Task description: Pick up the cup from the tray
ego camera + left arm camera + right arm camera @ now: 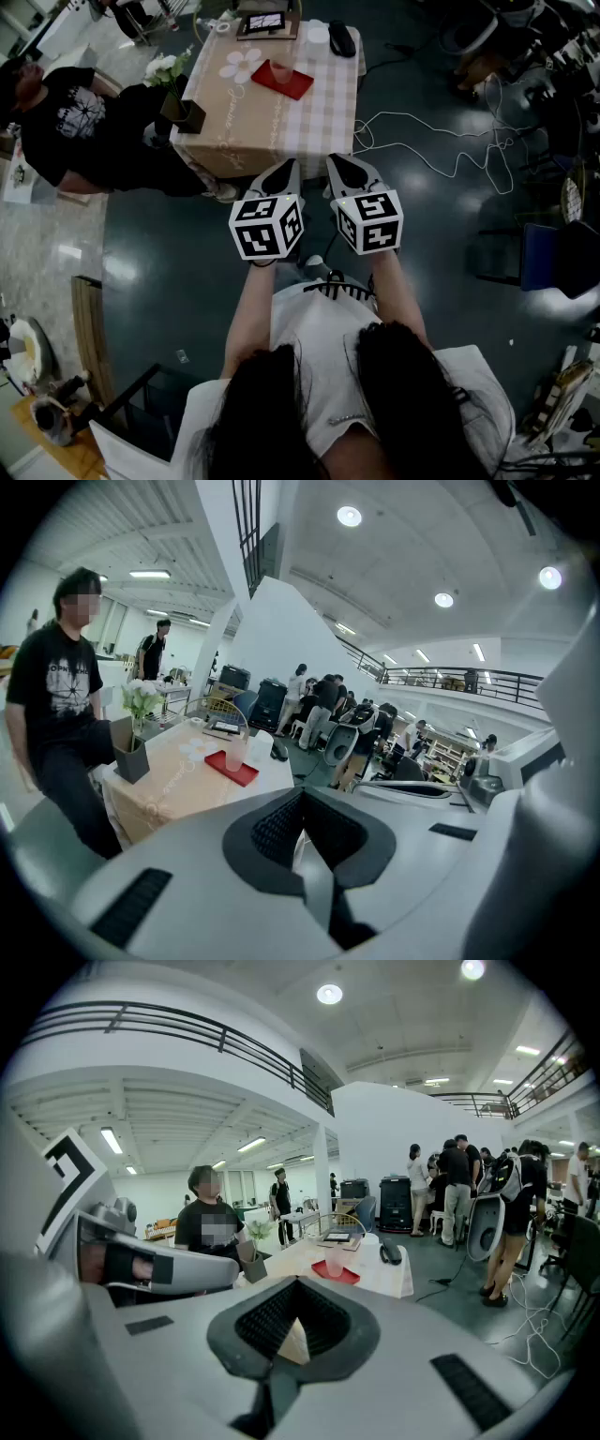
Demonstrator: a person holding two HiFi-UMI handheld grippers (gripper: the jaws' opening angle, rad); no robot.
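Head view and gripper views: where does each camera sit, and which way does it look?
Head view: on the person's head, looking steeply down at the left gripper, right gripper, forearms and the table ahead.
Left gripper view: rides the left gripper, looks along its shut jaws toward the table.
Right gripper view: likewise on the right gripper, shut jaws in front.
Shared: all show the cup on the red tray.

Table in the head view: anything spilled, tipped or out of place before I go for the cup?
Nothing is spilled or tipped. The cup stands upright on the red tray, which lies skewed to the edges of the table. The plant pot sits right at the table edge, beside a person, so it could be knocked.
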